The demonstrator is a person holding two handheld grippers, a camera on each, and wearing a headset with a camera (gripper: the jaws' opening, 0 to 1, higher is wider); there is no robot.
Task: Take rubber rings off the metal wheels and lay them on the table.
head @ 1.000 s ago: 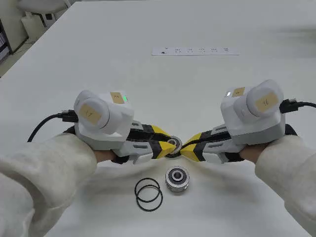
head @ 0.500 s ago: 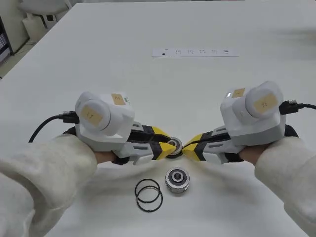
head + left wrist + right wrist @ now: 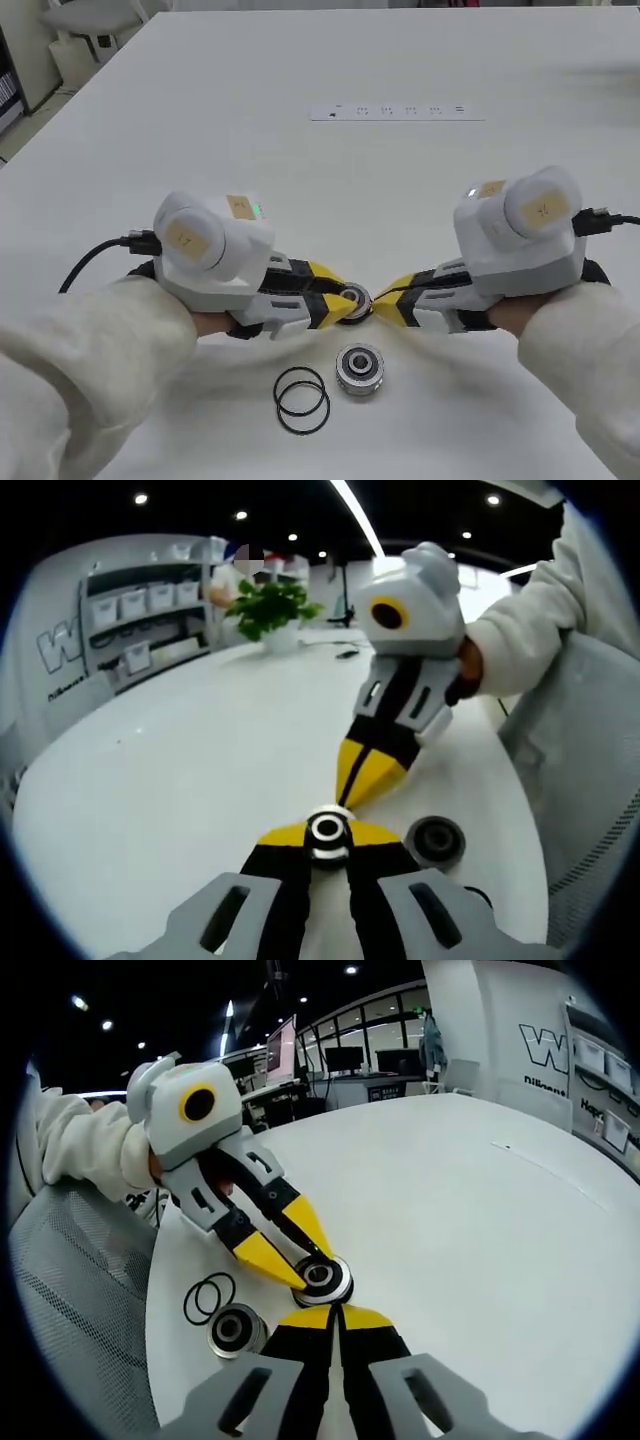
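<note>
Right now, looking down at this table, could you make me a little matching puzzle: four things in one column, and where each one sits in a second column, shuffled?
Things:
1. farther wheel
2. nearer wheel
3. black rings
4. white strip

Places:
A. far across the table
B. pinched by the fingers of the left gripper
C. lying flat, overlapping each other
D. alone on the table, beside the rings

Pairs: 1-B, 2-D, 3-C, 4-A
</note>
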